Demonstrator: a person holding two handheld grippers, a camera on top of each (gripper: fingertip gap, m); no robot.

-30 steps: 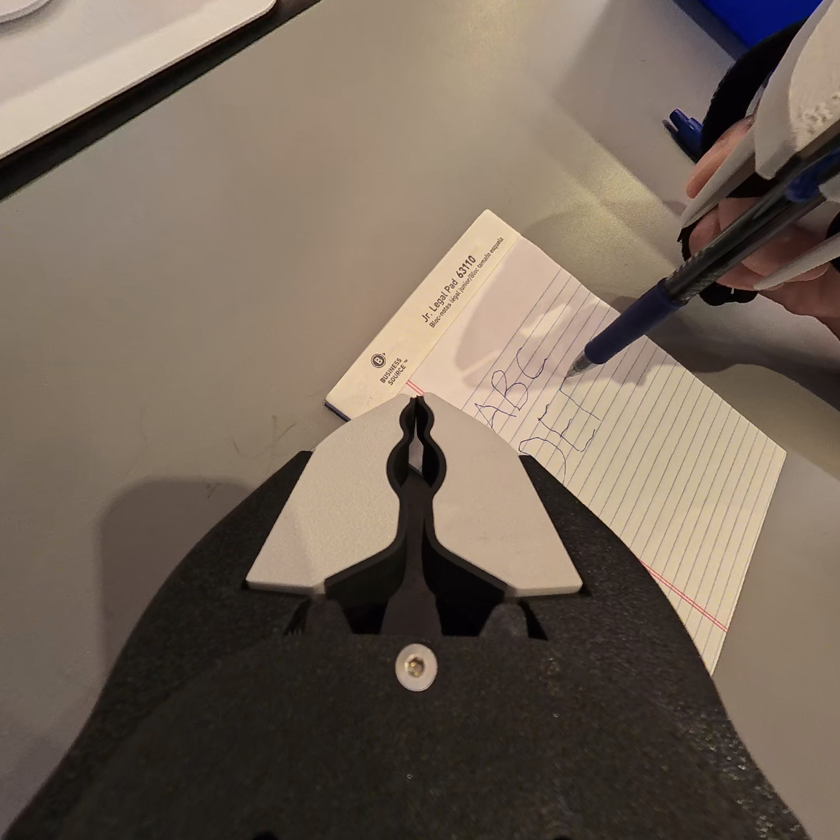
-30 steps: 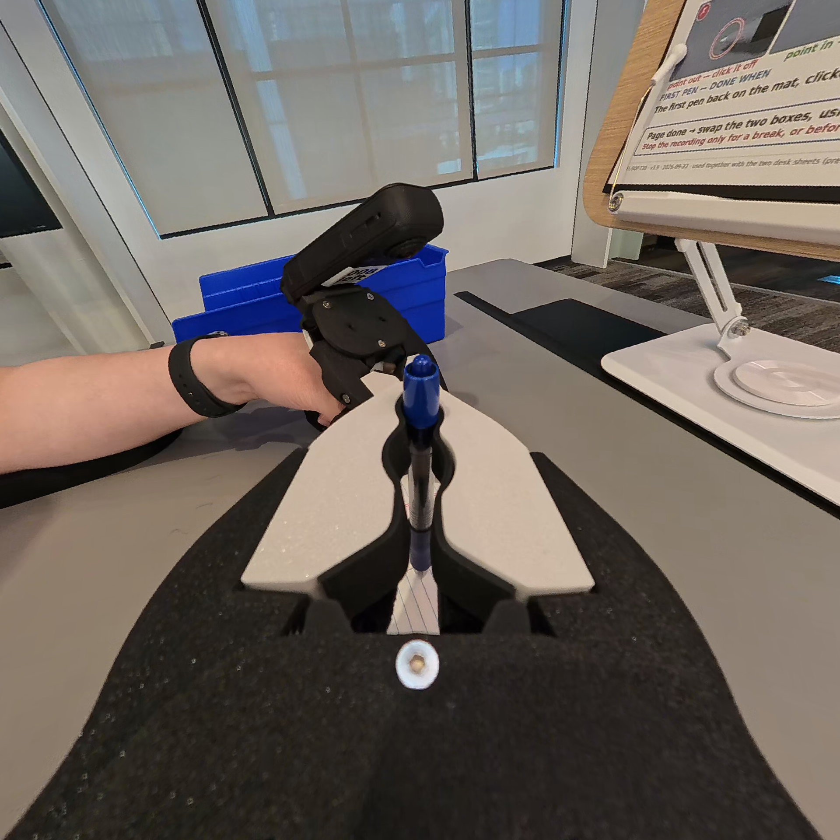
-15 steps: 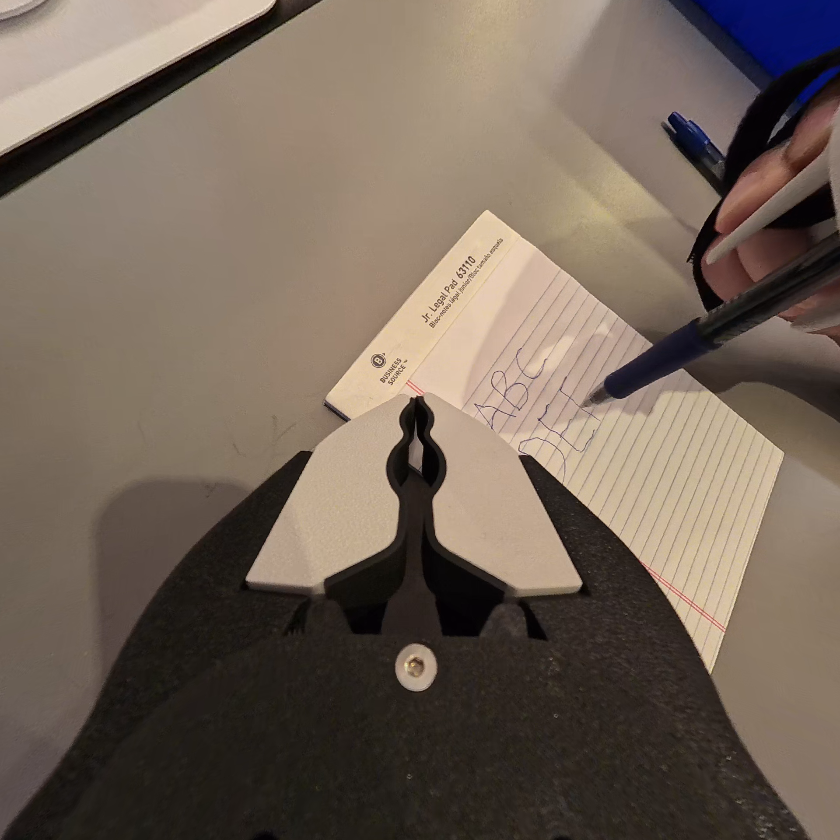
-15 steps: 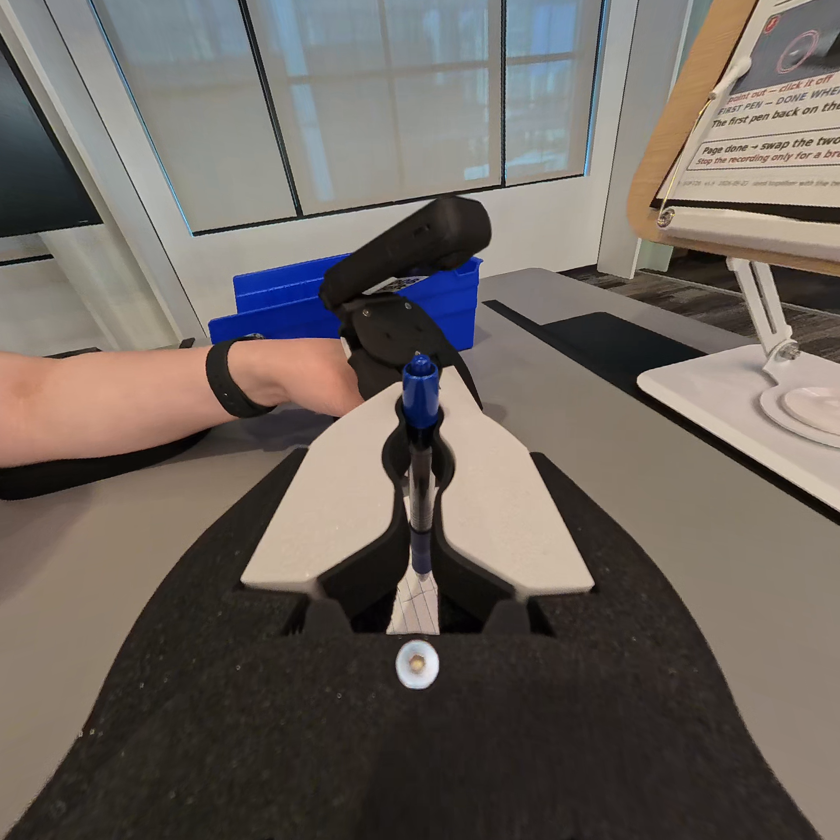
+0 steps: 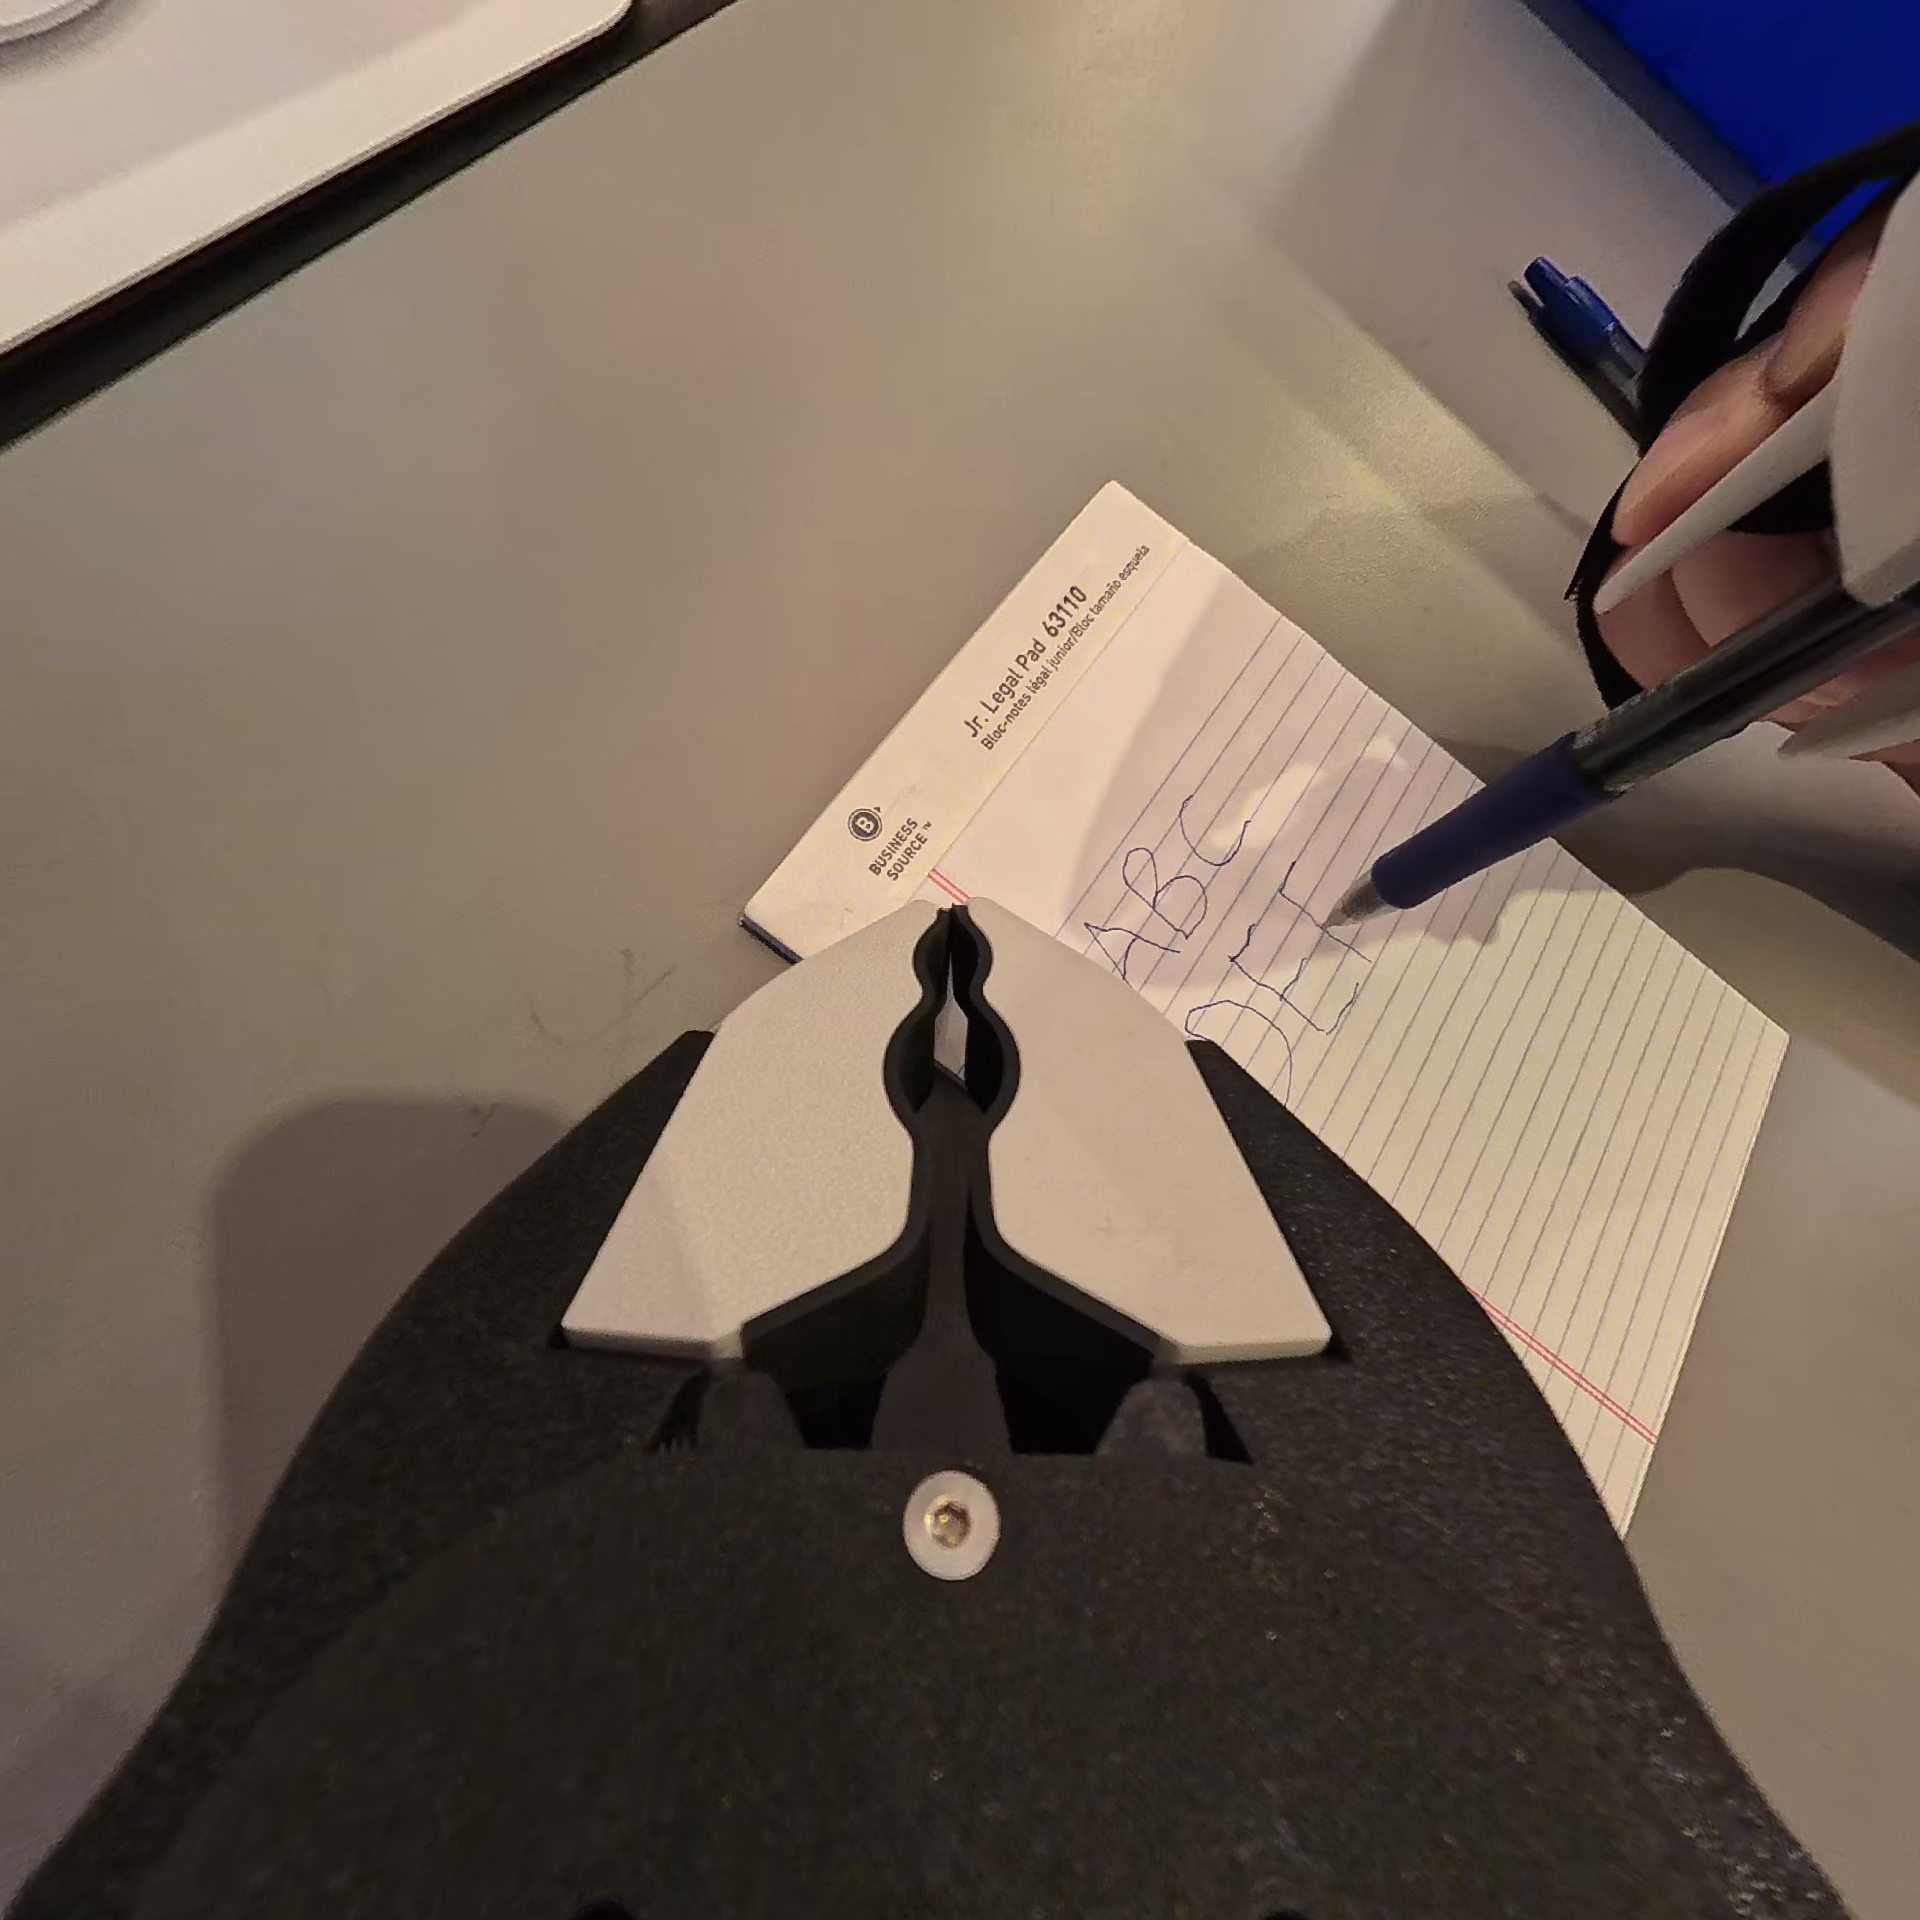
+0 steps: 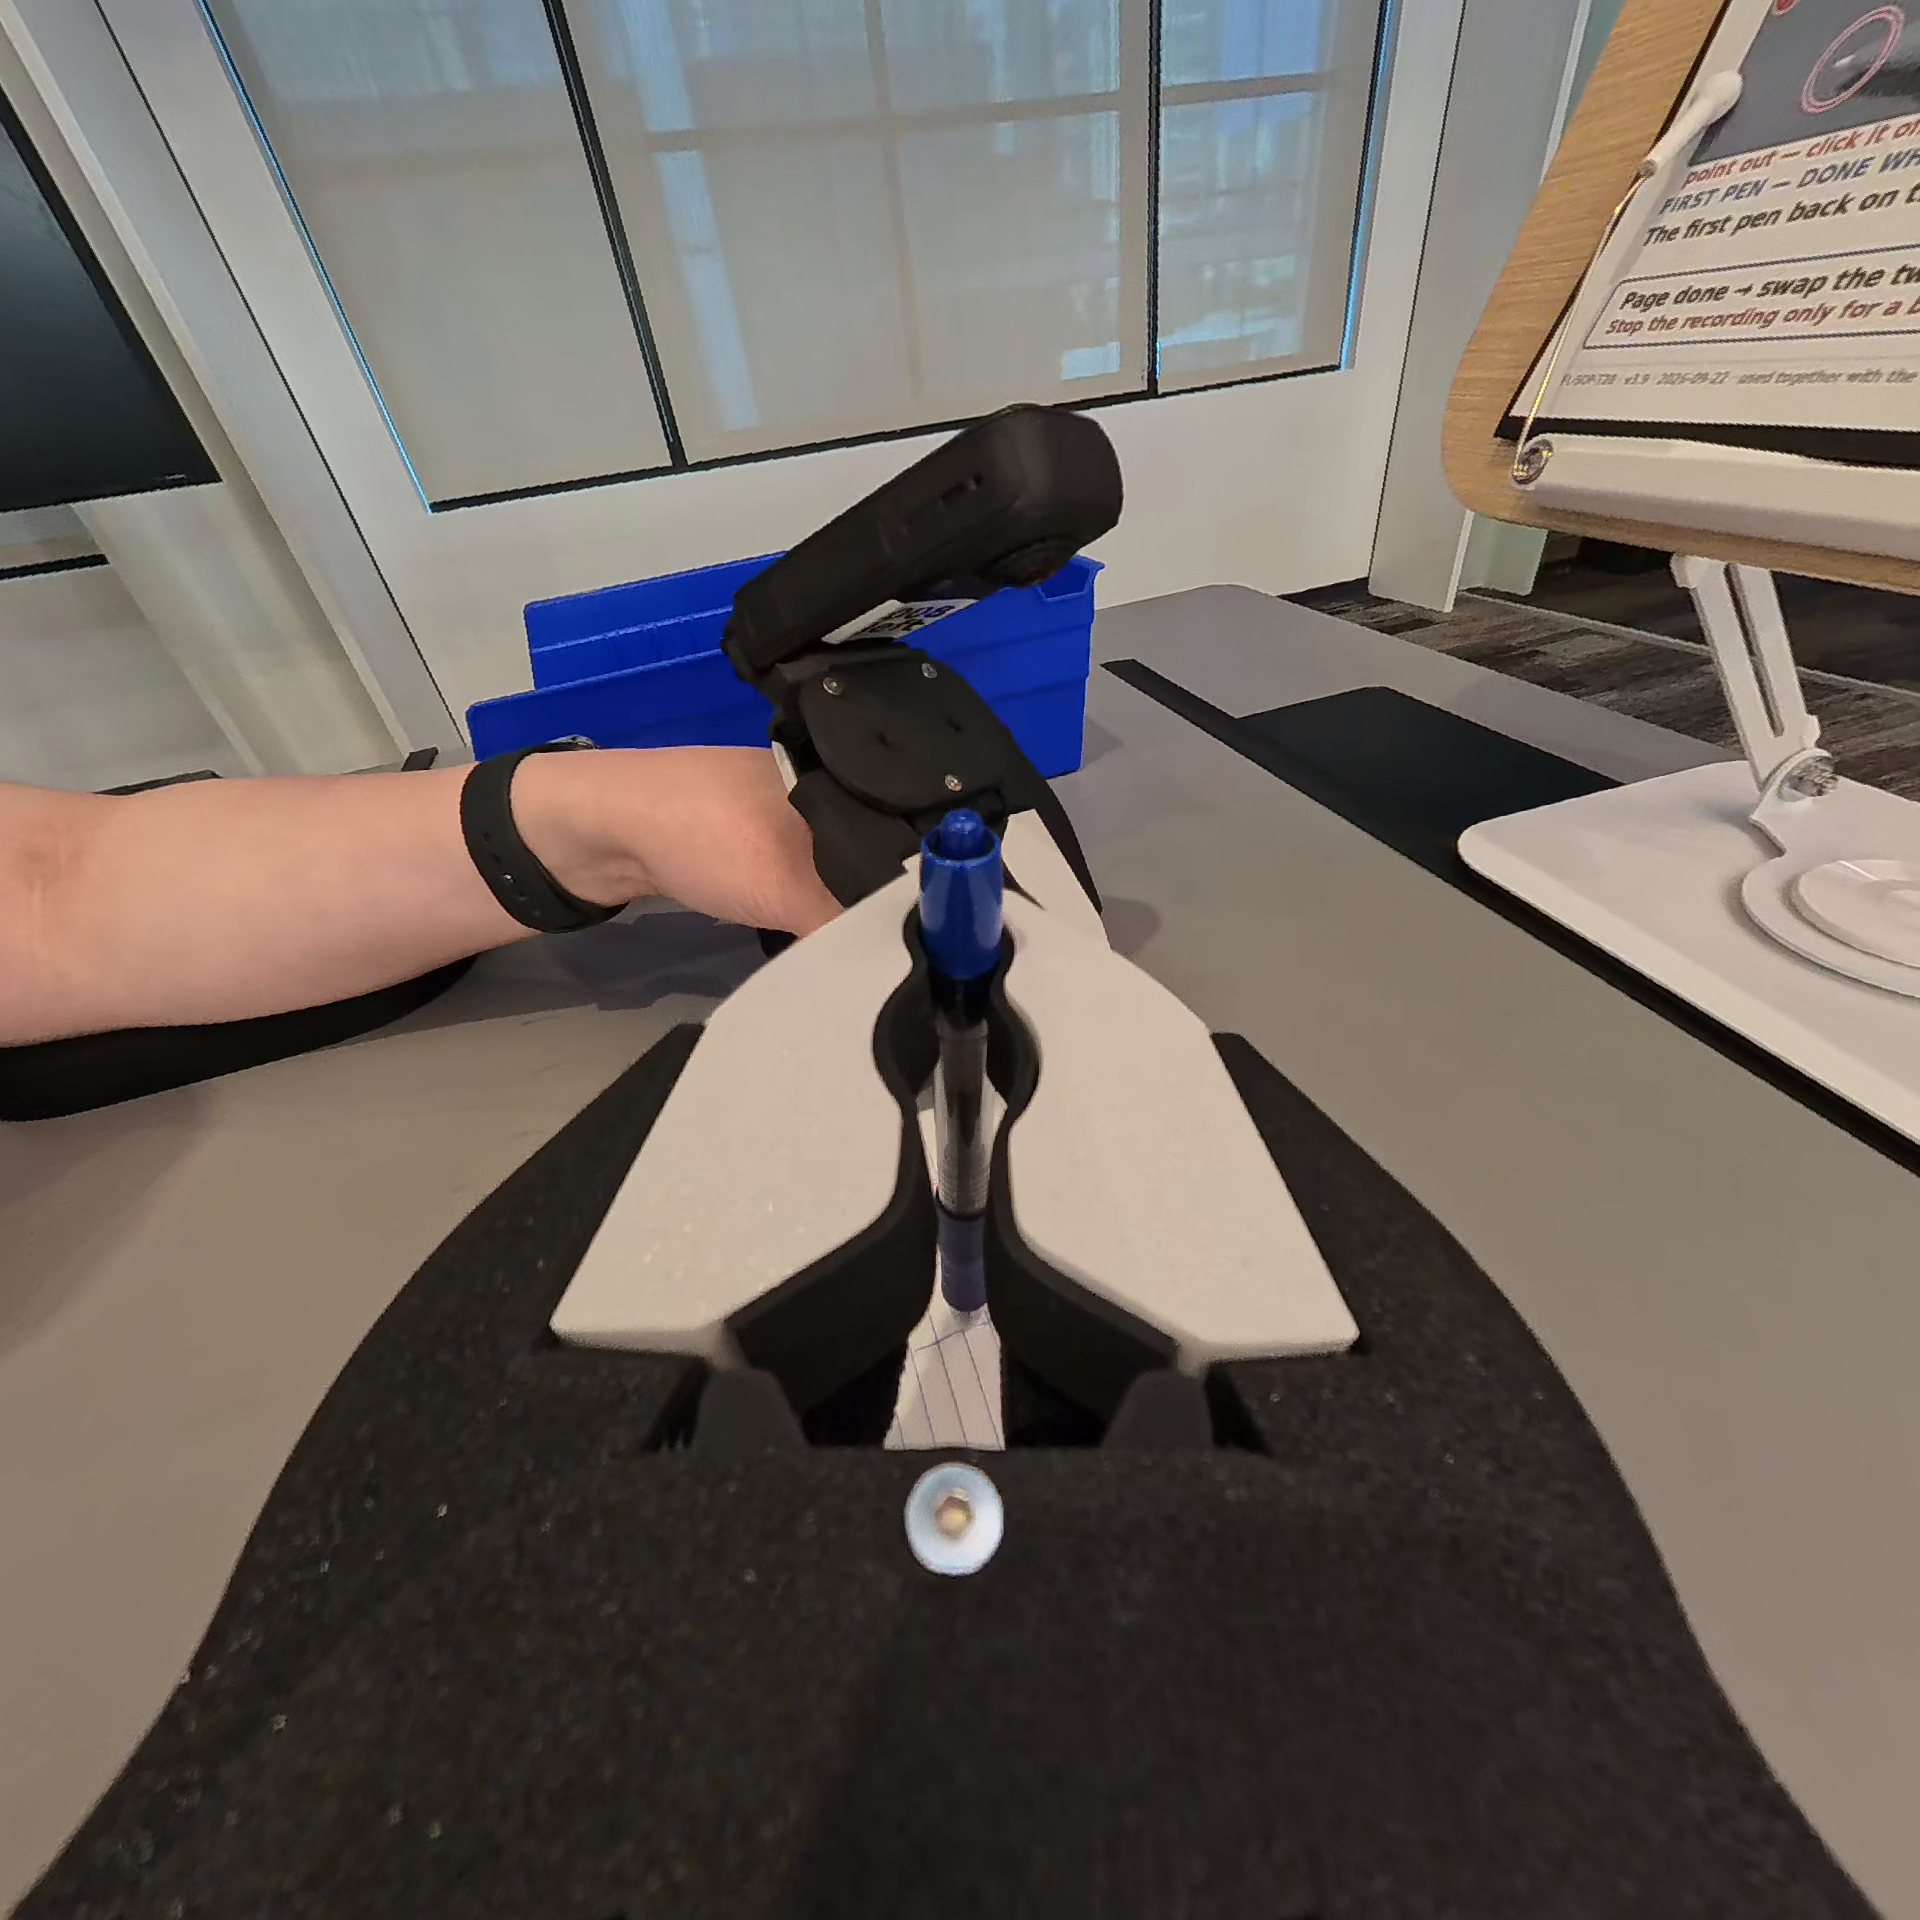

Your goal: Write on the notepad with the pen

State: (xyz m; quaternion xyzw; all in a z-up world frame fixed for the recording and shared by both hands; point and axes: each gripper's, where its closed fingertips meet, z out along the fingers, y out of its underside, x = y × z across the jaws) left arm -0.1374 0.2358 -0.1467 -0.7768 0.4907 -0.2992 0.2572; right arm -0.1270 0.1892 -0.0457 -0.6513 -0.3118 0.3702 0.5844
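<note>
A white lined notepad [image 5: 1455, 1122] lies on the grey table, with two rows of blue handwriting on it. My left gripper [image 5: 952, 914] is shut and empty, and its tips rest over the pad's near left corner. My right gripper [image 6: 958, 914] is shut on a blue and black pen [image 6: 958, 1049]. In the left wrist view the pen [image 5: 1538, 810] comes in from the right, with its tip on the paper at the end of the second row. A strip of the pad [image 6: 951, 1392] shows between my right fingers.
A second blue pen [image 5: 1574, 312] lies on the table beyond the pad. A blue bin [image 6: 644, 665] stands at the back. A white document stand [image 6: 1704, 894] with a printed sheet is at the right. A person's arm [image 6: 260, 894] holds the left gripper. Spacing between my two grippers at the tips: around 11 centimetres.
The pen tip has moved right and down from the end of the first row to the end of the second row. The left gripper has stayed put.
</note>
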